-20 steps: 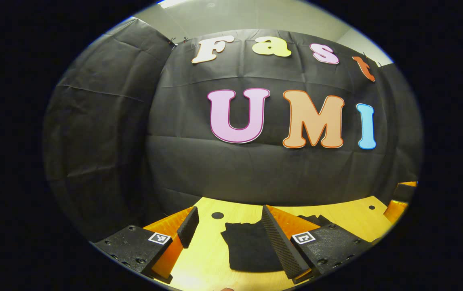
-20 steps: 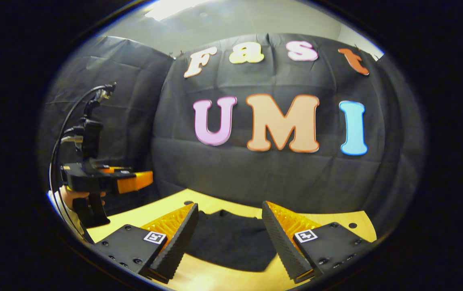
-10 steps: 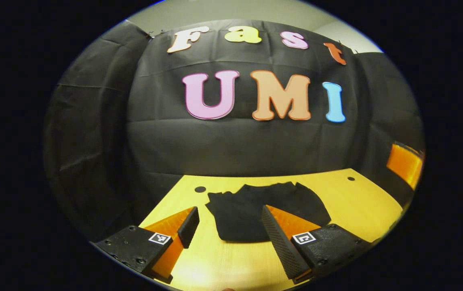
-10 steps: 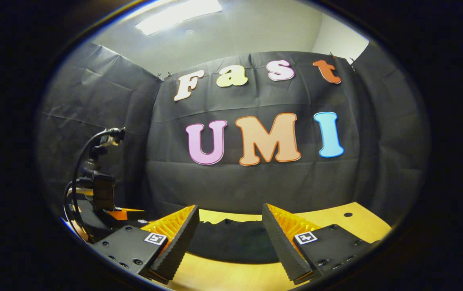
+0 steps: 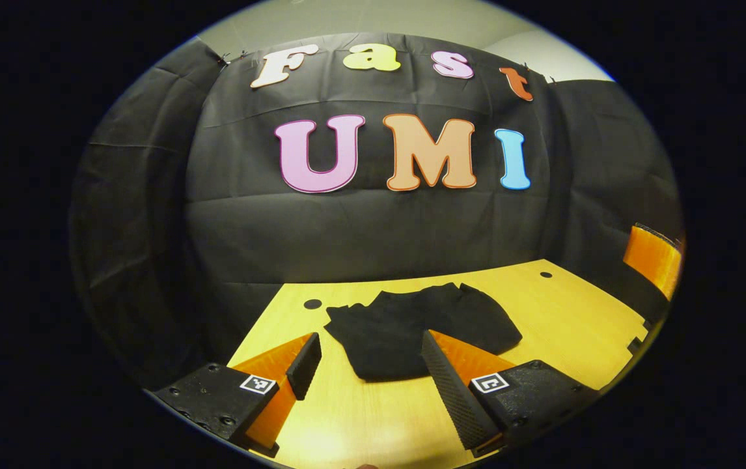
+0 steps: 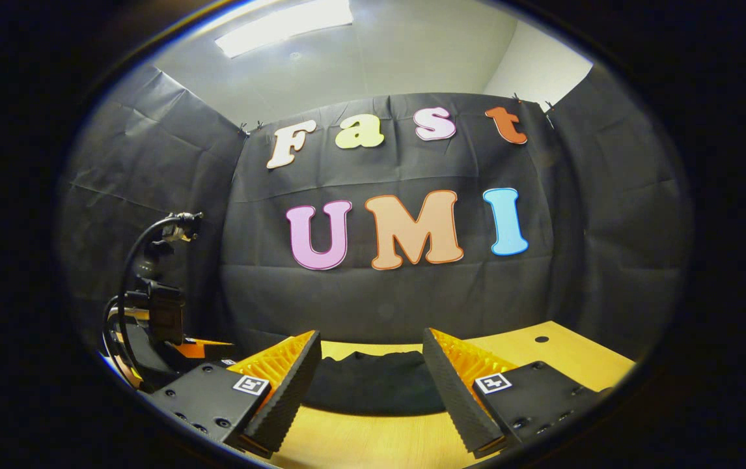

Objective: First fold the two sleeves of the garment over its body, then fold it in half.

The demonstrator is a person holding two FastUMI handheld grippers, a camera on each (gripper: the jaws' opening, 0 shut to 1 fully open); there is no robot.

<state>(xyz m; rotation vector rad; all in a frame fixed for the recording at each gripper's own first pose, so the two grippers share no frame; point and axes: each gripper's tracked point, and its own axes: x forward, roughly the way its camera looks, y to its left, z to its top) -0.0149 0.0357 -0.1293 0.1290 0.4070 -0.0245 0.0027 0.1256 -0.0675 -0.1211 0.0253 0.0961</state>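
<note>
Garment (image 5: 415, 329) folded on table (image 5: 562, 319) | left tongs (image 5: 370, 365), right tongs (image 6: 368, 384) wide apart, empty

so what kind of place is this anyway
Most likely a small recording booth for handling demonstrations, not a home. Black cloth is hung as the walls, a bare wooden table carries just one black garment, and the left gripper and right gripper are both held open above it.

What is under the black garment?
The black garment lies bunched flat on the yellow wooden table, whose bare top shows all round it. Whatever is beneath or between its layers is covered. Both grippers are open, off it.
</note>
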